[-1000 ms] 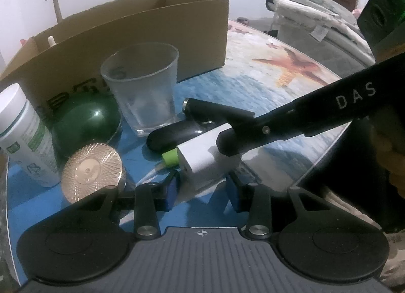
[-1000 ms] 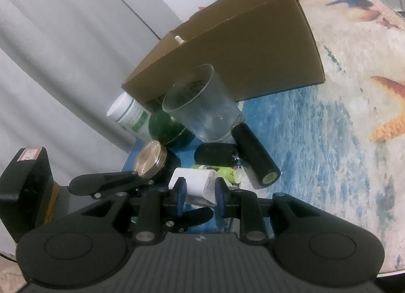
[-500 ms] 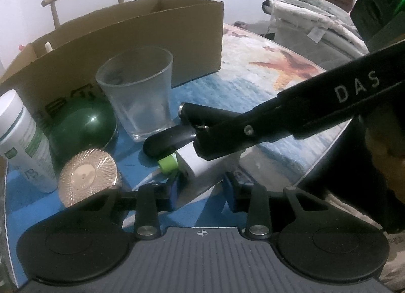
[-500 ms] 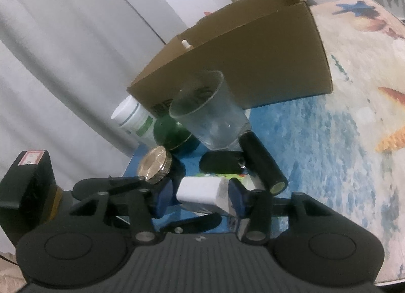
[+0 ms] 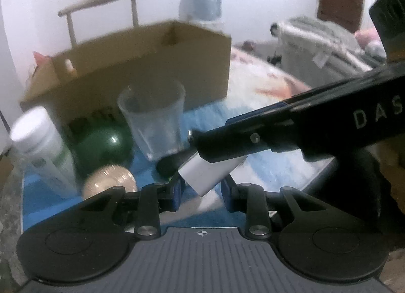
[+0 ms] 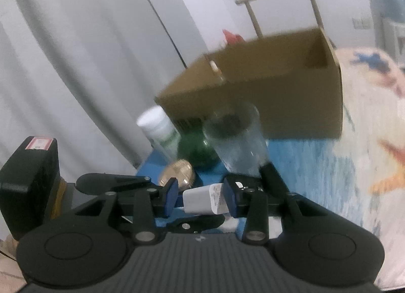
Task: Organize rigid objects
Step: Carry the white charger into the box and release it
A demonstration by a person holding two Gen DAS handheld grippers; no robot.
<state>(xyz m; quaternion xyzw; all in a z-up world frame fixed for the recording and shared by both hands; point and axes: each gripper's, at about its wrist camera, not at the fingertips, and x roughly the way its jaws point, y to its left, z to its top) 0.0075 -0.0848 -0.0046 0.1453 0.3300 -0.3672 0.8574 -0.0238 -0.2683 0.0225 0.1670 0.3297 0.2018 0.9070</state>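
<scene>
I'm holding the small white plastic charger block (image 6: 202,198) tilted in my right gripper (image 6: 200,198), jaws just narrowing onto it. My left gripper (image 5: 201,188) is closing around its near end too, far short of the brown cardboard box (image 5: 141,65).

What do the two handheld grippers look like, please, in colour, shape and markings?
Both are matt black. The left gripper and right gripper each have blue pads on linkage arms with silver pivot pins, two round discs at the base and a ribbed grey deck. The right one's side reads DAS in white; the left's block has a red-and-white label.
</scene>
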